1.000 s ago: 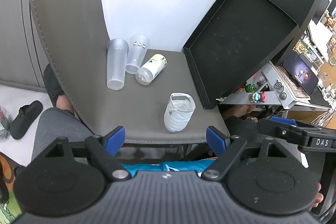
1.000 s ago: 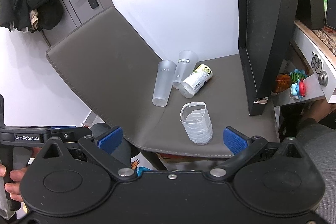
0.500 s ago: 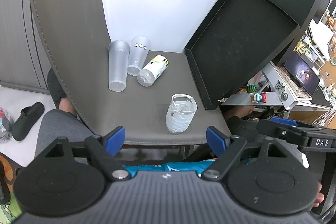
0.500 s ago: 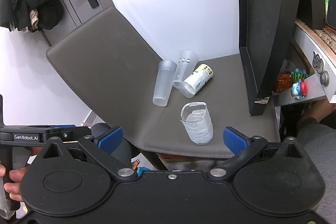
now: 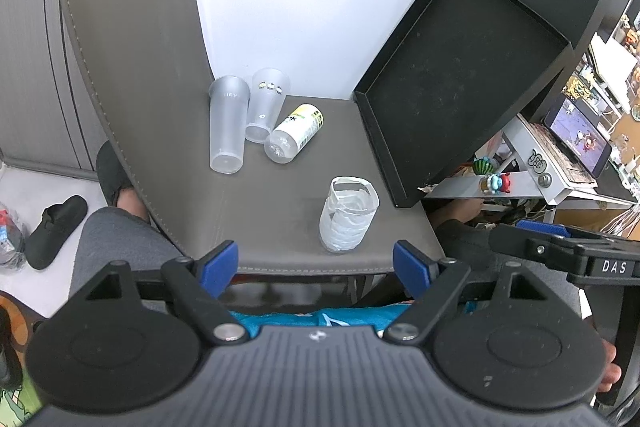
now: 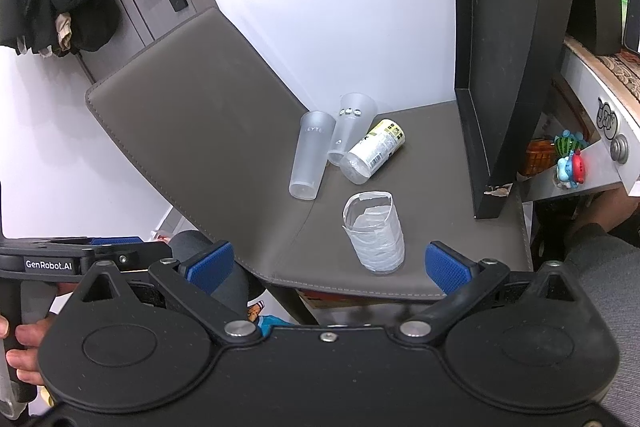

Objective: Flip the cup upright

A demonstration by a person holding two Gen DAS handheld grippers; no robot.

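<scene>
A white tape-wrapped cup (image 5: pixel 348 215) stands upright, mouth up, near the front edge of a grey chair seat (image 5: pixel 280 211); it also shows in the right wrist view (image 6: pixel 374 231). Two frosted tall cups (image 5: pixel 227 125) (image 5: pixel 266 109) stand behind it, with a clear bottle (image 5: pixel 294 133) lying on its side beside them. My left gripper (image 5: pixel 316 267) is open and empty, in front of the seat edge. My right gripper (image 6: pixel 326 265) is open and empty, just before the taped cup.
A black open box (image 5: pixel 460 83) leans at the seat's right. The chair back (image 5: pixel 132 39) rises at the left. A white shelf with small toys (image 5: pixel 496 183) is at the right. A shoe (image 5: pixel 56 231) lies on the floor at left.
Both grippers have drifted slightly back; the scene sits a little lower in the left wrist view. Nothing was taken hold of or moved.
</scene>
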